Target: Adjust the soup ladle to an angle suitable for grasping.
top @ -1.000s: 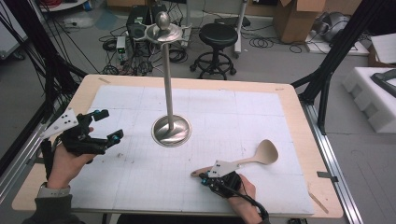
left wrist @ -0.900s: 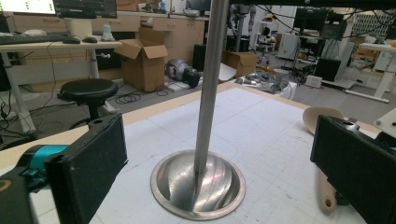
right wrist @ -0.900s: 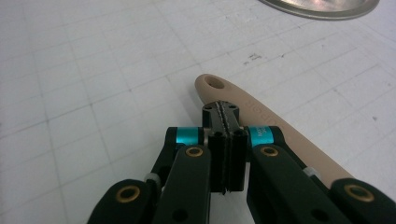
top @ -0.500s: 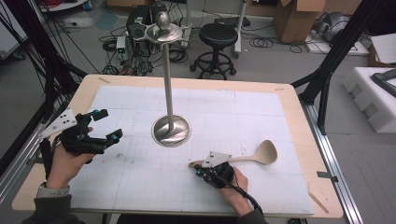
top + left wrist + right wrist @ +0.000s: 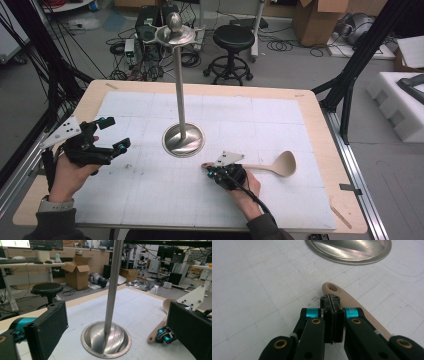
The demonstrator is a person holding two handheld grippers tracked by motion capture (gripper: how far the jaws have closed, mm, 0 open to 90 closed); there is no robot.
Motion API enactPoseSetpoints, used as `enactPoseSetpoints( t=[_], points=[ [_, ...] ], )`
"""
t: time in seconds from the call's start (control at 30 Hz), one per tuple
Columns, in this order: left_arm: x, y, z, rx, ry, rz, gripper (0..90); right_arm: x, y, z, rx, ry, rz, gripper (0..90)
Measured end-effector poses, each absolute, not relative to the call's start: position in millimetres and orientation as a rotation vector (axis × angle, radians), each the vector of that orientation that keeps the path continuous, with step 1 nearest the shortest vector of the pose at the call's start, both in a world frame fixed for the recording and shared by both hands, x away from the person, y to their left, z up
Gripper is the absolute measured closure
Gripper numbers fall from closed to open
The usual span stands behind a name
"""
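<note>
While my right tongs [image 5: 332,305], pressed together and empty, rested beside the beige plastic spoon's handle [image 5: 260,167], my left tongs [image 5: 111,135] waited spread.

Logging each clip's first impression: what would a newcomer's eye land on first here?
First, the tall metal stand rising from its round base at the middle of the table. Next, the beige spoon lying flat to the right of it, with the right tongs shut at its handle end. The left tongs wait open at the table's left side, pointing toward the stand.
</note>
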State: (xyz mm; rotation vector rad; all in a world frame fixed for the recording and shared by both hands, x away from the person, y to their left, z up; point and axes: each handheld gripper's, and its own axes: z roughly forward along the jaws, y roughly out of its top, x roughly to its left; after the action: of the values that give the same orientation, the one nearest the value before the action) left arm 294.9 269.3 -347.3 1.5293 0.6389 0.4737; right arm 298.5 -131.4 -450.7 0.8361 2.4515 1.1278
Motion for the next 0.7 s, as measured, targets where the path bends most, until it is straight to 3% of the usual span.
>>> enactPoseSetpoints(
  t=[0.7],
  points=[
    [294.6, 270.6, -346.6, 1.522, 0.639, 0.469, 4.1, 345.7, -124.4, -450.8, 0.956, 2.354, 1.068, 90.0]
  ],
)
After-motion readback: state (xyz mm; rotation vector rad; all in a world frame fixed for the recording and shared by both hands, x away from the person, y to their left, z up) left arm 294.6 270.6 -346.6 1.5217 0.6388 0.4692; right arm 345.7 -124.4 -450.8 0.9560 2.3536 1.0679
